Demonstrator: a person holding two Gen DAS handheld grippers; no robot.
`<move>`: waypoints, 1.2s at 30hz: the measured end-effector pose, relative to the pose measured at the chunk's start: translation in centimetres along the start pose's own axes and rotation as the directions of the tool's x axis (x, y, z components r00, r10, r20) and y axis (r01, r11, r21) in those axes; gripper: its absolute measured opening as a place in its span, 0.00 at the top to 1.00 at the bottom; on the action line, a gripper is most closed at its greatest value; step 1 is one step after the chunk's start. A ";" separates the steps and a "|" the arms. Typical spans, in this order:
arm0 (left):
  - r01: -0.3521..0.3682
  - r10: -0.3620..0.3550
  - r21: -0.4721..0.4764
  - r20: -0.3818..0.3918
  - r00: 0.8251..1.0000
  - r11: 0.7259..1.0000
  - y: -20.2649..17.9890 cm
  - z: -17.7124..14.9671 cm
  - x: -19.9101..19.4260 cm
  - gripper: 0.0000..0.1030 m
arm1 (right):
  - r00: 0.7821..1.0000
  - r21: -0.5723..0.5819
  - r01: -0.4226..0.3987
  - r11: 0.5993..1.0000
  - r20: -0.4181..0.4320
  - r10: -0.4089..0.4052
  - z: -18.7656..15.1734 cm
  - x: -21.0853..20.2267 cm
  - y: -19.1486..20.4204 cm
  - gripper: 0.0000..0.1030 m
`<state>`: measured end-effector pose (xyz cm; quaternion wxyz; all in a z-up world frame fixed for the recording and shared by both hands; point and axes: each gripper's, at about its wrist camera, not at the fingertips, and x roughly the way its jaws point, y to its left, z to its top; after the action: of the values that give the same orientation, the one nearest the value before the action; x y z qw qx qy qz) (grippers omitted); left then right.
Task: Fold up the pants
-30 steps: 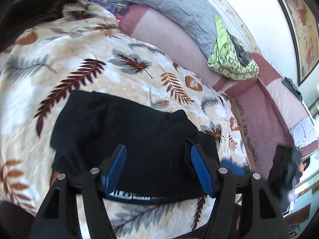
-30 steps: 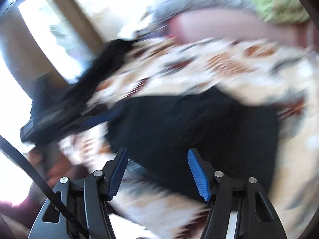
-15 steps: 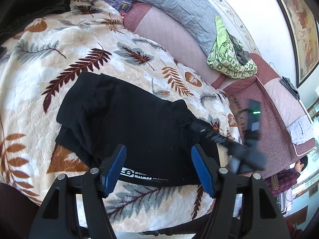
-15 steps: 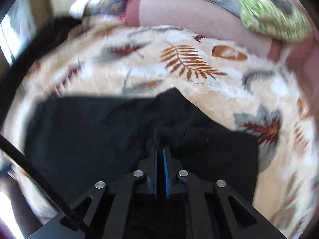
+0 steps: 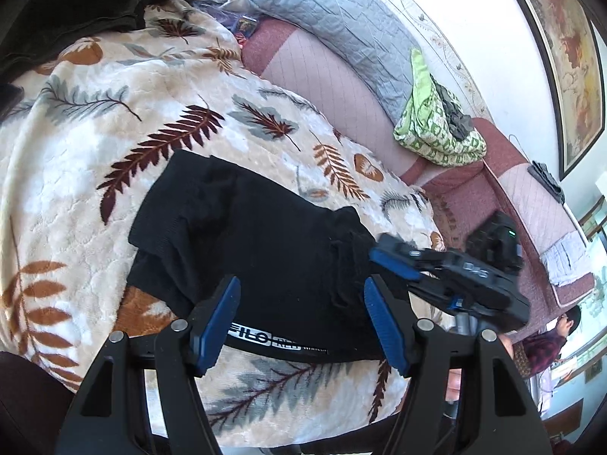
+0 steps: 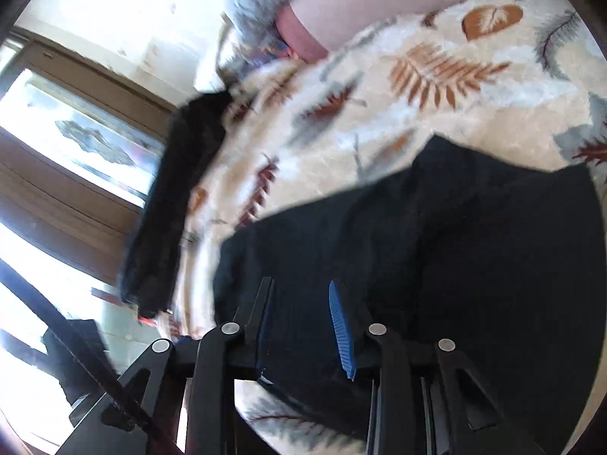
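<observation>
Black pants (image 5: 265, 250) lie folded on a cream blanket with leaf prints (image 5: 95, 174), their printed waistband toward me. My left gripper (image 5: 299, 322) hovers open over the waistband edge with nothing between its blue pads. My right gripper (image 5: 390, 261) reaches in from the right at the pants' bunched right edge. In the right wrist view the right gripper (image 6: 303, 322) stands just above the pants (image 6: 455, 246). Its jaws are opening, and no cloth is pinched between them.
A dark garment (image 5: 76, 3) lies at the blanket's far left corner and shows again (image 6: 170, 208) by a bright window (image 6: 57, 144). Behind are a pink couch (image 5: 330, 87), a grey quilt (image 5: 341, 26) and a green patterned cloth (image 5: 436, 132). A person (image 5: 550, 341) sits at the lower right.
The right gripper swung to the pants' right edge and shut there; now its jaws have parted and it has rolled toward the window. The left gripper stays open and has shifted slightly.
</observation>
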<state>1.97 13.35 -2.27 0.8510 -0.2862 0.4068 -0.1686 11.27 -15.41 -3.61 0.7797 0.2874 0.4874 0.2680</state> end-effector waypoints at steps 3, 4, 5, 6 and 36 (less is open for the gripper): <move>0.000 0.000 -0.020 0.004 1.000 1.000 0.4 0.1 0.1 0.35 | 0.997 -0.008 0.049 0.999 0.062 -0.048 0.1 -2.0 0.3 0.68; -0.001 0.001 -0.023 0.004 1.000 1.000 0.4 0.1 0.1 0.35 | 0.992 -0.006 0.089 0.996 0.087 -0.088 0.0 -2.5 0.2 0.68; -0.002 0.002 -0.025 0.003 1.000 1.000 0.4 0.0 0.1 0.35 | 0.988 -0.001 0.120 0.993 0.097 -0.120 0.0 -2.6 0.0 0.68; -0.008 0.008 -0.028 0.004 1.000 1.000 0.4 0.0 0.1 0.35 | 0.986 0.010 0.138 0.990 0.092 -0.139 -0.1 -2.5 -0.4 0.68; 0.059 -0.023 -0.304 0.122 0.992 0.951 8.8 -2.1 1.3 0.19 | 0.893 -0.388 0.189 0.902 -0.313 -0.322 2.1 15.3 15.0 0.29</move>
<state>1.58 18.81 -9.66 0.8148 -0.4326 0.3716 -0.1040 16.98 5.20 -1.50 0.7407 0.0221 0.6044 0.2925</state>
